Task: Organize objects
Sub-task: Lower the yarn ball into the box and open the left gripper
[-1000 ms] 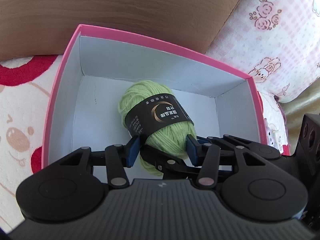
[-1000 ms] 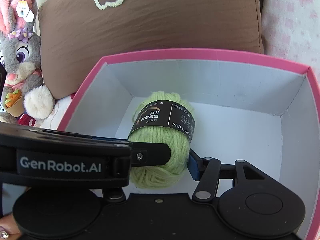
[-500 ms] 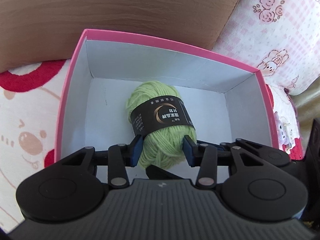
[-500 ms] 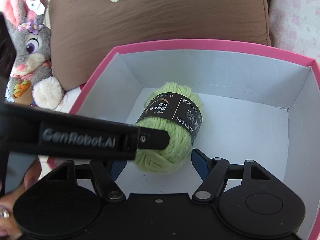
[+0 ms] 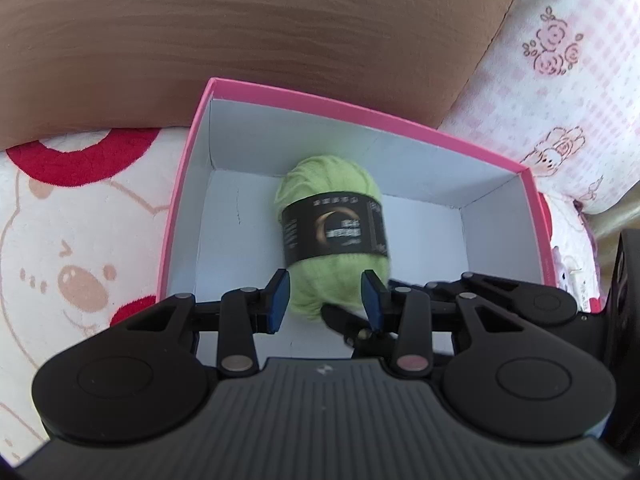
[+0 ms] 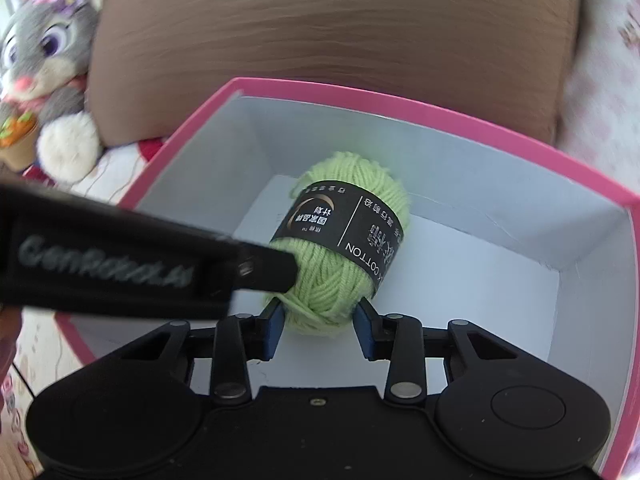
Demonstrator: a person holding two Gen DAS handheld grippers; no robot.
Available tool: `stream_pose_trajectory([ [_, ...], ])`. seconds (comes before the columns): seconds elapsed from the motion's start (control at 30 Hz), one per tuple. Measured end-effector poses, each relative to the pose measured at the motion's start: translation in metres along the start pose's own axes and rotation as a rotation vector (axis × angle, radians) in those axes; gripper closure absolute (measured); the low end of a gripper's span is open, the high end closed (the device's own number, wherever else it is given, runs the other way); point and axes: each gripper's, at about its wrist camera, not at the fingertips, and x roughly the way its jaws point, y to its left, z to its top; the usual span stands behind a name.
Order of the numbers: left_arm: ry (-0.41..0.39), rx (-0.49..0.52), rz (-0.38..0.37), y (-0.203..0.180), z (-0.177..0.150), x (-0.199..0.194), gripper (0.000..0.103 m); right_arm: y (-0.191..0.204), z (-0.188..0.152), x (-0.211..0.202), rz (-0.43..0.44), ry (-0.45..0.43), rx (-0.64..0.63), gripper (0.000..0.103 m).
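Both grippers open: left gripper (image 5: pixel 325 301), right gripper (image 6: pixel 318 330) flank yarn (image 6: pixel 344 240).

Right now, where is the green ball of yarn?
The green yarn lies on the floor of the pink box, near the middle in both wrist views, just ahead of both grippers' fingertips, with the brown pillow behind the box.

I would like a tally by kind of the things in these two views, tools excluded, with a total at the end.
Green yarn ball: 1
Pink box: 1
Brown cushion: 1
Grey rabbit plush toy: 1
Pink floral pillow: 1
Total: 5
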Motion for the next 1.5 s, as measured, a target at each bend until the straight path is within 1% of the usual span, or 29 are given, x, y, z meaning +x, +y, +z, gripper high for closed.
stream_pose_trajectory([
  [0.03,-0.005,-0.001,0.000,0.000,0.000,0.000,0.065,0.002,0.000,-0.001,0.011,0.000,-0.019,0.067],
  [0.17,-0.010,-0.006,0.002,0.002,0.001,0.001,0.065,-0.001,-0.001,-0.006,0.042,-0.011,-0.032,0.068],
  [0.2,-0.008,-0.010,0.001,0.004,0.001,0.000,0.065,-0.004,-0.002,-0.007,0.036,-0.013,-0.021,0.065],
  [0.23,-0.009,-0.014,0.000,0.005,0.002,0.000,0.065,-0.008,0.000,-0.007,0.028,-0.007,-0.011,0.059],
  [0.27,-0.013,-0.019,0.000,0.007,0.003,-0.002,0.065,-0.012,0.002,-0.006,0.019,0.000,-0.002,0.056],
  [0.3,-0.019,-0.023,-0.001,0.007,0.003,-0.004,0.065,-0.017,0.004,-0.004,0.015,0.008,0.008,0.049],
  [0.33,-0.026,-0.024,-0.002,0.008,0.004,-0.006,0.065,-0.025,0.007,-0.002,0.021,0.024,0.020,0.045],
  [0.37,-0.036,-0.024,-0.005,0.009,0.005,-0.009,0.065,-0.029,0.011,0.001,0.037,0.045,0.030,0.045],
  [0.43,-0.054,-0.019,-0.006,0.010,0.007,-0.014,0.065,-0.034,0.018,0.008,0.065,0.083,0.045,0.045],
  [0.53,-0.061,-0.015,-0.007,0.014,0.009,-0.017,0.065,-0.027,0.024,0.011,0.105,0.096,-0.016,0.046],
  [0.57,-0.061,-0.016,-0.010,0.014,0.009,-0.015,0.065,-0.022,0.025,0.012,0.104,0.090,-0.053,0.047],
  [0.63,-0.058,-0.026,-0.020,0.017,0.011,-0.013,0.065,-0.013,0.025,0.012,0.100,0.078,-0.113,0.054],
  [0.67,-0.054,-0.033,-0.024,0.018,0.012,-0.011,0.065,-0.009,0.025,0.013,0.099,0.072,-0.133,0.055],
  [0.9,-0.053,-0.050,-0.035,0.026,0.012,-0.013,0.065,0.000,0.026,0.015,0.103,0.024,-0.211,0.055],
  [0.93,-0.055,-0.052,-0.034,0.027,0.013,-0.013,0.065,0.014,0.028,0.016,0.105,0.016,-0.222,0.056],
  [0.97,-0.058,-0.053,-0.035,0.029,0.013,-0.015,0.065,0.017,0.029,0.018,0.111,0.006,-0.228,0.056],
  [1.1,-0.059,-0.052,-0.047,0.028,0.013,-0.021,0.065,0.015,0.027,0.007,0.129,-0.046,-0.229,0.056],
  [1.37,-0.045,-0.040,-0.039,0.019,0.010,-0.024,0.065,0.006,0.019,-0.008,0.113,-0.064,-0.171,0.056],
  [1.5,-0.044,-0.021,-0.022,0.009,0.007,-0.032,0.065,-0.002,0.011,-0.026,0.108,-0.088,-0.129,0.056],
])
